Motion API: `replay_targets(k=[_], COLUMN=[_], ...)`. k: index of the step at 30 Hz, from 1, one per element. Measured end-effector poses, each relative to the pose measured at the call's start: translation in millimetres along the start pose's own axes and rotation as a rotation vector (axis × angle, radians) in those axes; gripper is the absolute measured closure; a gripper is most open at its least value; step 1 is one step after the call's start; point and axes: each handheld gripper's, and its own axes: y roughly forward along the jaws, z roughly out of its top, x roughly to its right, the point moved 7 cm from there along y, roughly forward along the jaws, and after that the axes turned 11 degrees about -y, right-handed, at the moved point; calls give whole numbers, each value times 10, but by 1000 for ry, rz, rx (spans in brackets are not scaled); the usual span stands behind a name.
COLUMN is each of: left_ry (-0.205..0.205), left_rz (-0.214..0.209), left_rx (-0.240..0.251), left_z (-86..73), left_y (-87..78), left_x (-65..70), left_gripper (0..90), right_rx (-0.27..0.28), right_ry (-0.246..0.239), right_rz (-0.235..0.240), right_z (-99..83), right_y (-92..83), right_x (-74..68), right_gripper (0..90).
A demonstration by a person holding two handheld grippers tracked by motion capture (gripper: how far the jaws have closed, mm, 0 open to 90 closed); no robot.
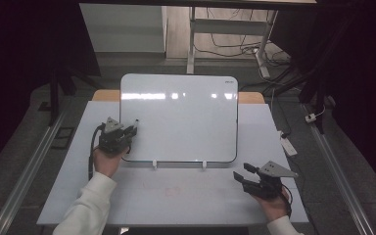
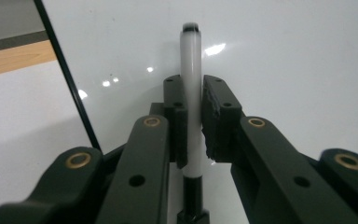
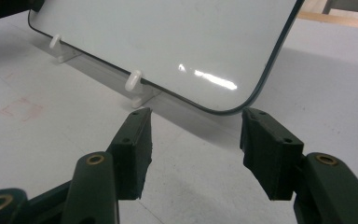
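Left claw [image 2: 193,116] pinches a slim, smooth white marker [image 2: 190,93], long axis pointing to 12 o'clock over the glossy, round-cornered whiteboard [image 1: 186,112]. Right claw [image 3: 196,144] spread, empty.

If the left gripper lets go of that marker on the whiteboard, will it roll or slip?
Probably both. The marker is a smooth round barrel, so it would likely roll. The whiteboard looks glossy and leans on two small clips, so the marker may slide down. The left gripper pinches only its middle; it could pivot.
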Motion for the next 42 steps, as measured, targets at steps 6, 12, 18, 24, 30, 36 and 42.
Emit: replay_targets(k=[6,12,18,24,30,36,42], left_ry=[7,10,18,30,35,25,21], left_rz=[-12,-94,-188,-250,-281,-273,-259], left_rx=[15,-7,-41,-96,-129,-166,-198], left_z=[13,-6,-140,-394,-656,-935,-1098], left_y=[-21,-222,-513,-758,-942,-1003,-965], left_x=[16,76,128,129,77,-23,-71], left_gripper=[726,494,361,317,297,268,230], right_rx=[-5,-5,5,8,-3,-11,-21], right_ry=[-2,-17,-46,-71,-98,-120,-130], right_rz=[1,2,-3,-10,-28,-41,-33], right_z=[-20,-28,-46,-71,-111,-149,-191], right_y=[13,13,-4,-28,-54,-76,-52], right_x=[-4,9,37,75,115,147,175], right_gripper=[433,427,423,418,409,391,368])
